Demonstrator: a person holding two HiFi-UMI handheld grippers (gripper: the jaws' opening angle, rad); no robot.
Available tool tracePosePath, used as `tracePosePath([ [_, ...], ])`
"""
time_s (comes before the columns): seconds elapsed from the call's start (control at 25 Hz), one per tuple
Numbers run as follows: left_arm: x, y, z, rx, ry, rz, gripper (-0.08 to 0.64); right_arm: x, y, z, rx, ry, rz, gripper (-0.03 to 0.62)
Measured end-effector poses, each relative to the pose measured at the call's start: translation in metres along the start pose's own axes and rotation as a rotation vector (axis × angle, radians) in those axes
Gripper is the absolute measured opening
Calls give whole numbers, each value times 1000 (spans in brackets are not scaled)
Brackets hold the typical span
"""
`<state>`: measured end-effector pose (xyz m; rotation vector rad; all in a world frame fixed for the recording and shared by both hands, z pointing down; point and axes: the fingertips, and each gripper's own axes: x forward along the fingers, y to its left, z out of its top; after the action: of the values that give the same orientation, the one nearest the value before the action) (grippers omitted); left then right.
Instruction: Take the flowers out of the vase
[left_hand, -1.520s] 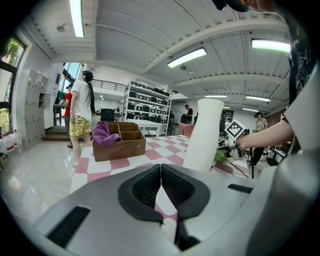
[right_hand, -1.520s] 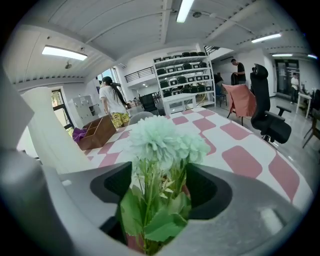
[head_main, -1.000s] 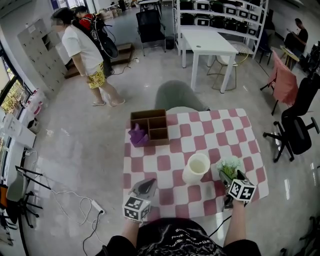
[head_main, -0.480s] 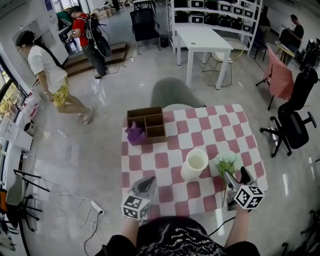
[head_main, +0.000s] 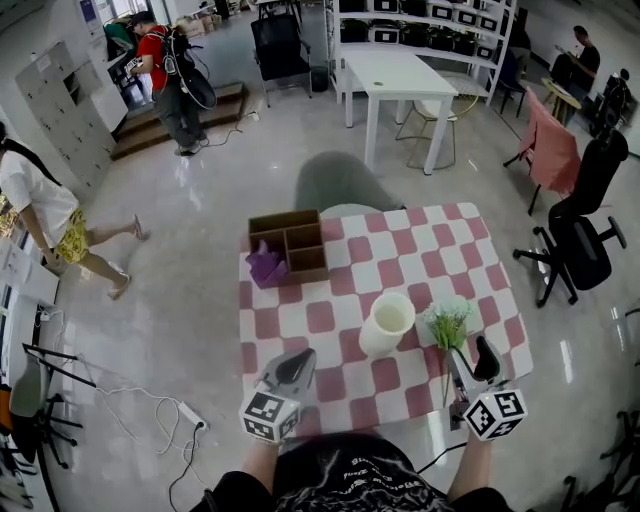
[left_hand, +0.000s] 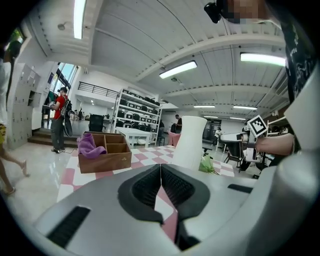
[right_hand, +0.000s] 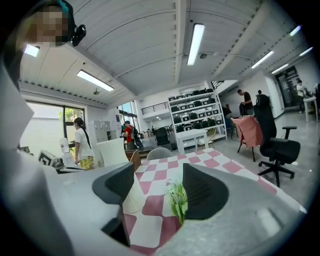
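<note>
Vase (head_main: 388, 322): matt white, smooth, without shine.
Flowers (head_main: 448, 325): green and white, thin leaves; whether real or plastic cannot be told.
Desk cover (head_main: 330, 322): pink-and-white checked cloth, matt.
Compartment box (head_main: 290, 243): brown wood, dull finish.
Rag (head_main: 265, 268): purple cloth, soft, crumpled.
Left tongs (left_hand: 160, 175): matt grey plastic shell, smooth; inner pads black and ribbed.
Floor (head_main: 180, 250): pale, polished, glossy, with light reflections.

1. A square table under a pink-and-white checked cloth (head_main: 330, 322) fills the lower centre of the head view.
2. A brown wooden divided box (head_main: 308, 271) sits at its upper left.
3. A white cylindrical vase (head_main: 387, 325) stands upright mid-table.
4. A green-and-white flower bunch (head_main: 447, 323) lies just right of it.
</note>
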<state>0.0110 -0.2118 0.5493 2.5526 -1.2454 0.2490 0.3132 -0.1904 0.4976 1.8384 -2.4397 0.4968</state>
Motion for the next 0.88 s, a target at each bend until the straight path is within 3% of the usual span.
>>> tracePosePath([
  [0.36, -6, -16, -3, 14, -14, -35, 12, -18, 18, -27, -69, 3, -59, 206],
  [0.52, -9, -20, -3, 21, -36, -34, 12, -23, 23, -39, -134, 6, -84, 71],
  [0.72, -9, -25, -6, 16, -55, -41, 12, -26, 25, -50, -180, 26, -101, 11],
  [0.88, -7, -36, -8, 20, -66, -73, 12, -27, 26, -56, -190, 32, -104, 5],
])
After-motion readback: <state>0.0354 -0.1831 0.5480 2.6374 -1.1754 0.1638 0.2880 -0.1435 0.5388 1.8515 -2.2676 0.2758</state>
